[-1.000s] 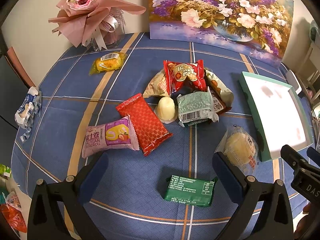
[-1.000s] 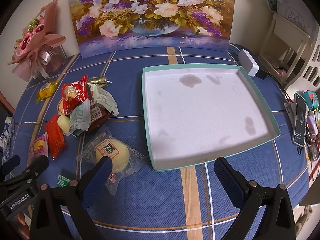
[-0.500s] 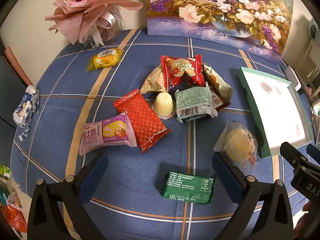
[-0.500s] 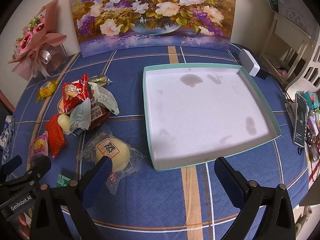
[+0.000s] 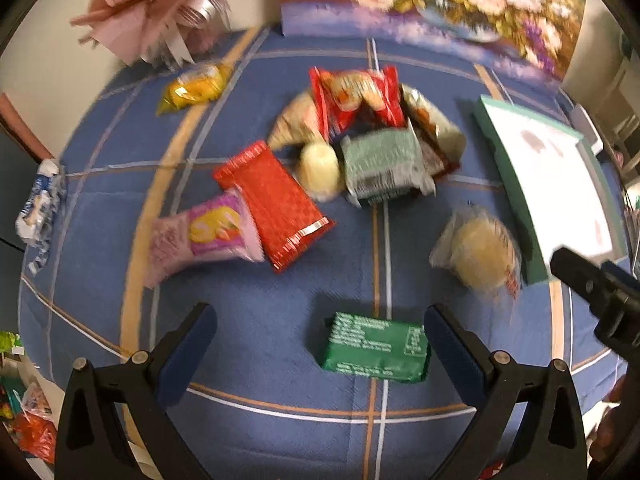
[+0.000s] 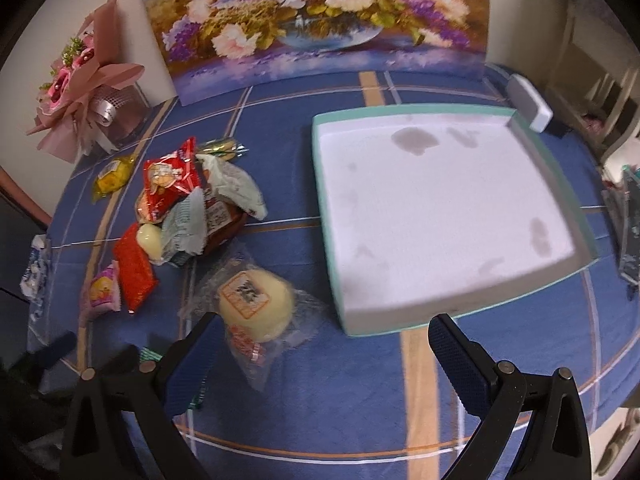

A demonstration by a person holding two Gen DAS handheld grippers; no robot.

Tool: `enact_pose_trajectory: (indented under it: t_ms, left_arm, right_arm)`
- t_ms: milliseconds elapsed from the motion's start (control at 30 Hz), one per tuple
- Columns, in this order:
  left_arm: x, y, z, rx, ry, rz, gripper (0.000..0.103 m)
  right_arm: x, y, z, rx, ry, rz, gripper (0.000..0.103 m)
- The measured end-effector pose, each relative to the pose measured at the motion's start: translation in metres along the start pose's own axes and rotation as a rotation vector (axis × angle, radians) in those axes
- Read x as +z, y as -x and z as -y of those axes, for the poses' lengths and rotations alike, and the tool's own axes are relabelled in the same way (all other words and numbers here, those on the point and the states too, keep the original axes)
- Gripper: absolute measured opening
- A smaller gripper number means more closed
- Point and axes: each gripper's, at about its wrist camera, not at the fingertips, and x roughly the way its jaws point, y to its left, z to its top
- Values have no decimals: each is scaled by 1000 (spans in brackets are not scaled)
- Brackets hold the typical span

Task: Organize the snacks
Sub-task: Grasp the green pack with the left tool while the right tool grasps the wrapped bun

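Observation:
Snacks lie on a blue checked tablecloth. My left gripper (image 5: 318, 334) is open, with a green packet (image 5: 376, 347) lying flat just beyond its right fingertip. Further off lie a pink roll pack (image 5: 200, 236), a red wafer pack (image 5: 274, 204), a jelly cup (image 5: 320, 170), a pile topped by a red bag (image 5: 358, 98), and a yellow bun in clear wrap (image 5: 478, 252). My right gripper (image 6: 322, 344) is open; the bun (image 6: 256, 300) lies by its left fingertip. The empty teal-rimmed white tray (image 6: 536, 144) sits ahead of it.
A yellow snack (image 5: 194, 86) lies far left. A pink bouquet (image 6: 86, 84) and a flower painting (image 6: 316, 16) stand at the back. A white box (image 6: 528, 102) sits behind the tray. A blue-white wrapper (image 5: 40, 208) lies at the table's left edge.
Both grippers have moved forward and lower toward the table. The green packet is closer to the left fingers, the bun closer to the right ones. Both views are blurred by motion.

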Motion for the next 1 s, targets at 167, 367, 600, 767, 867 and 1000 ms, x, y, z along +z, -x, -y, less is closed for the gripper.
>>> enact_pose_trajectory:
  t_ms: [167, 367, 600, 767, 867, 1000]
  left_arm:
    - [-5, -20, 10, -13, -28, -79, 103]
    - [-9, -31, 22, -41, -61, -128, 103]
    - [-11, -54, 23, -78, -36, -205, 88]
    - [-14, -63, 18, -92, -1, -216, 80]
    - [-11, -64, 12, -98, 10, -206, 74]
    - [-7, -60, 3, -109, 38, -203, 71]
  right_arm:
    - [2, -20, -13, 54, 12, -75, 103]
    - [2, -39, -30, 70, 62, -133, 103]
    - [5, -57, -48, 39, 131, -155, 102]
    - [5, -66, -64, 36, 171, -168, 100]
    - [4, -75, -71, 40, 181, -187, 100]
    - [4, -89, -78, 27, 194, -204, 97]
